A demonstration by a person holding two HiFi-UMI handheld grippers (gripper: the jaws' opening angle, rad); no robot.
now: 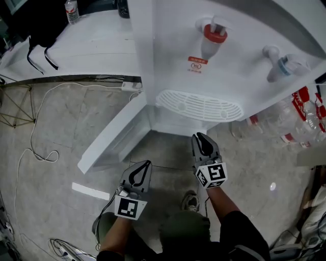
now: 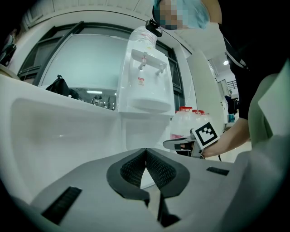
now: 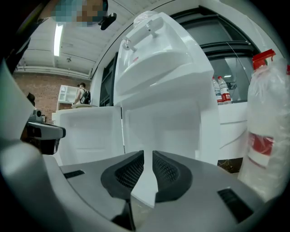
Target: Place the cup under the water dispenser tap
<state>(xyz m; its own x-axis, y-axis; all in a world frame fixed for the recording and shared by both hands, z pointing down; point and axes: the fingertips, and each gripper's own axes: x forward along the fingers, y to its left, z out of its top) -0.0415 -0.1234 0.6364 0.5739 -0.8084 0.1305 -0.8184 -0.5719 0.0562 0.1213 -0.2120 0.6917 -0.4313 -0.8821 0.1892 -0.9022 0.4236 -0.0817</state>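
Far left, a white counter (image 1: pixel 97 48) carries a small bottle (image 1: pixel 72 11), and a pale cable (image 1: pixel 31 133) trails over the floor below it. Next comes the open cabinet door (image 1: pixel 109 138) of the water dispenser (image 1: pixel 168 61).

The left gripper (image 1: pixel 145 166) is held low in front of that door. Its jaws are pressed together with nothing between them. Just right of it, the right gripper (image 1: pixel 199 138) points at the dispenser's base below the drip tray (image 1: pixel 201 105), its jaws likewise closed on nothing.

Above are the red tap (image 1: pixel 214 34) and, further right, the blue tap (image 1: pixel 281 67). Plastic bottles (image 1: pixel 305 114) lie beyond.

I see no cup in any view, so the task looks barely begun. The step in hand seems to be finding the cup. The next move calls for locating it, perhaps in the open cabinet, and spreading one gripper's jaws to take it.
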